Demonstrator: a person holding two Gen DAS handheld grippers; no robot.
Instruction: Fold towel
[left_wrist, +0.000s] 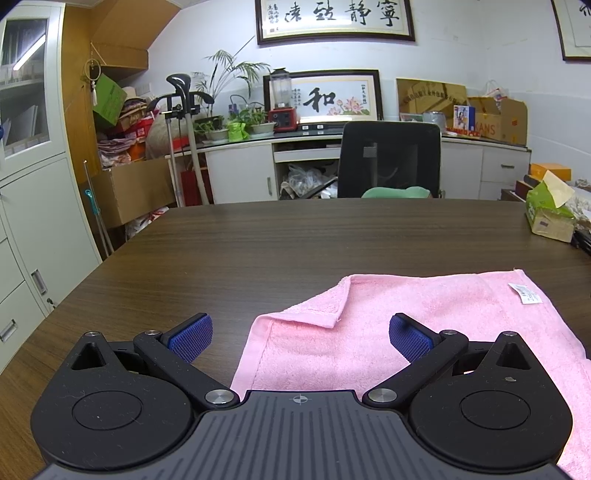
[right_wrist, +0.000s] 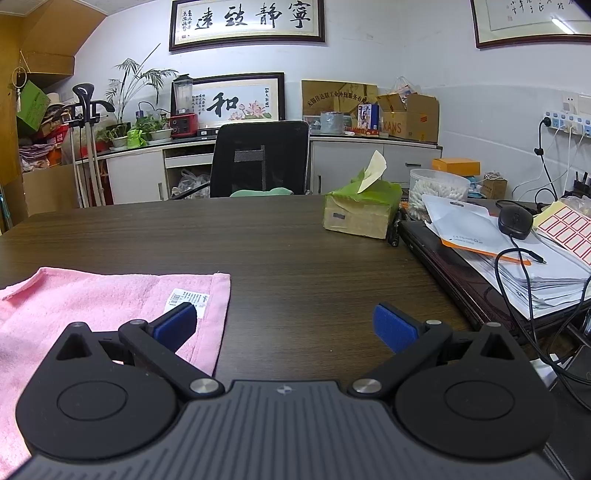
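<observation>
A pink towel (left_wrist: 424, 325) lies flat on the dark wooden table (left_wrist: 258, 251), its far left corner folded over and a white label near its far right corner. My left gripper (left_wrist: 300, 338) is open and empty, just above the towel's near left edge. In the right wrist view the towel (right_wrist: 92, 306) lies at the left. My right gripper (right_wrist: 284, 326) is open and empty, its left finger over the towel's right edge and its right finger over bare table (right_wrist: 314, 251).
A green tissue box (right_wrist: 360, 212) stands on the table's far right. A laptop, papers (right_wrist: 517, 258), a black mouse (right_wrist: 515, 221), cables and a cotton-swab tub (right_wrist: 436, 188) crowd the right side. A black office chair (right_wrist: 258, 158) stands behind the table's far edge.
</observation>
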